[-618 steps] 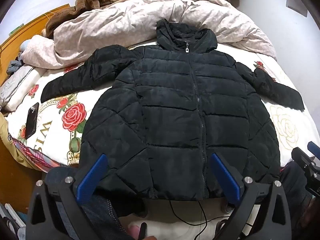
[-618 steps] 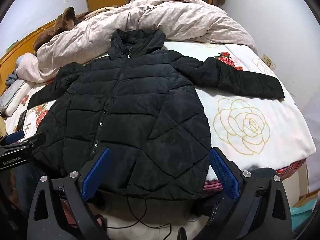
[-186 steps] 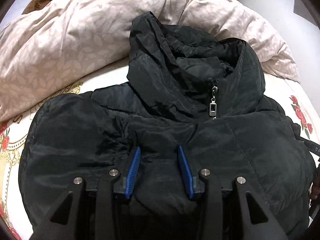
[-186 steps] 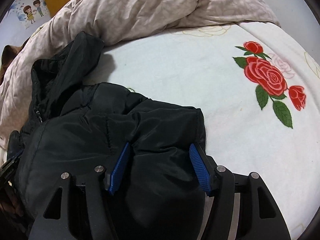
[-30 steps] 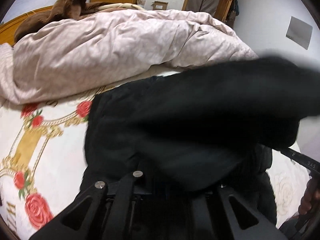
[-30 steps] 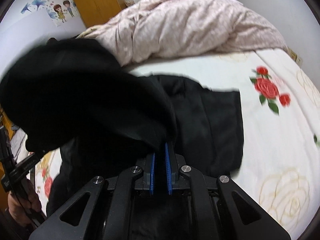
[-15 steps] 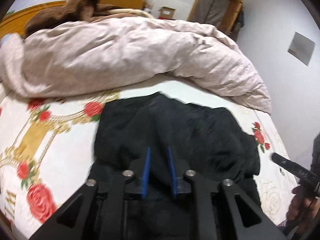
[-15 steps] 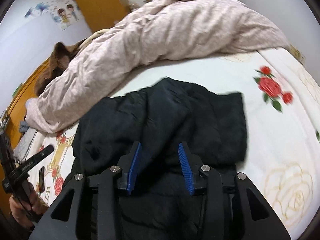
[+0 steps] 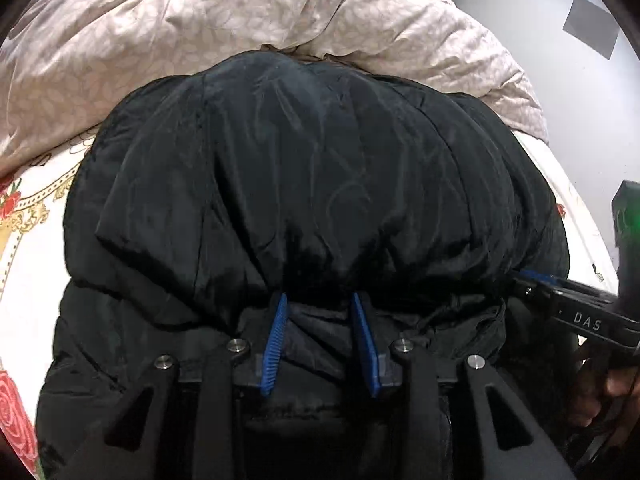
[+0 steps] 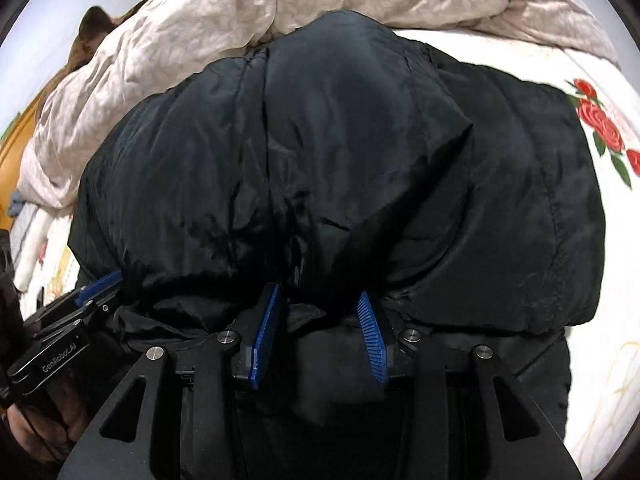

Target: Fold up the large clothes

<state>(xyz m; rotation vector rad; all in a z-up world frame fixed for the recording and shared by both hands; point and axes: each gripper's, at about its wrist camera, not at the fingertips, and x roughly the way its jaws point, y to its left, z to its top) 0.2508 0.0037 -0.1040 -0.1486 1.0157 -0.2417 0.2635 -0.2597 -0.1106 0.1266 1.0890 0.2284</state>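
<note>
The black puffer jacket (image 9: 320,168) lies folded in half on the bed, its top part laid over the lower part; it also fills the right wrist view (image 10: 340,160). My left gripper (image 9: 318,300) sits at the near edge of the folded layer, jaws partly apart with a fold of jacket fabric between the blue pads. My right gripper (image 10: 320,298) sits the same way at the near edge, jaws partly apart around the fabric. The right gripper shows at the right of the left wrist view (image 9: 568,308), the left gripper at the left of the right wrist view (image 10: 84,300).
A crumpled beige duvet (image 9: 200,20) is heaped just behind the jacket. The white bedsheet with red roses (image 10: 604,128) shows on both sides. A wooden headboard (image 10: 8,160) is at the far left. A grey wall (image 9: 560,40) stands to the right.
The lifted upper half of the jacket has come down onto the lower half. Both grippers have moved in close to the fold's edge, and both jaws have widened from a tight pinch.
</note>
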